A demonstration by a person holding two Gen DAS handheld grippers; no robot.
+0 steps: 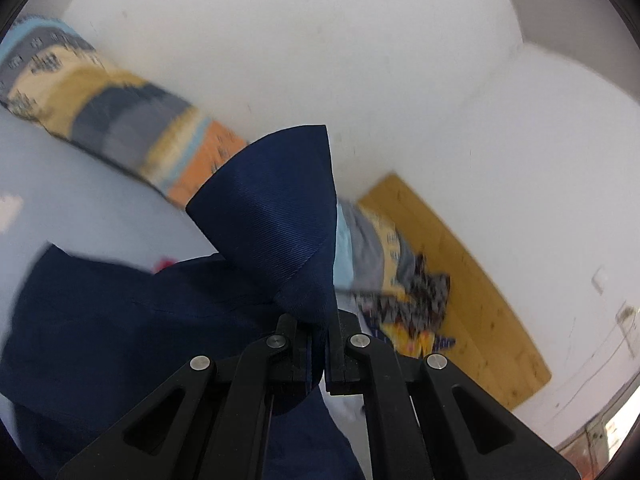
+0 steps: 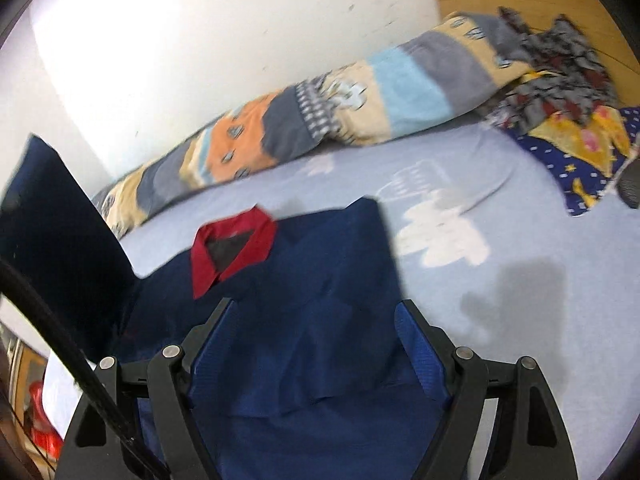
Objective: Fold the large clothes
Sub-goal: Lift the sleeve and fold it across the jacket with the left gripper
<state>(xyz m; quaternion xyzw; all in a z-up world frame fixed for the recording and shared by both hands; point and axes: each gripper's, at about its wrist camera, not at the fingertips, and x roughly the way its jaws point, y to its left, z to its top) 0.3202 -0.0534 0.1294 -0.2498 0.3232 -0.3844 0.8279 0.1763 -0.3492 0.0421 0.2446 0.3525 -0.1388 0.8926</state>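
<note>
Left gripper [image 1: 318,328] clamped on navy shirt [image 2: 304,280] edge – cloth lifted, fanning up. Shirt body flat on bed [image 2: 500,248], red collar [image 2: 232,248] toward wall. Right gripper [image 2: 316,320] wide open, empty – above shirt, nearer free side.

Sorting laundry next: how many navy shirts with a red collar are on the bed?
1. The shirt lies on the blue sheet, below the striped quilt; the left tool lifts one corner. More may be hidden.
</note>
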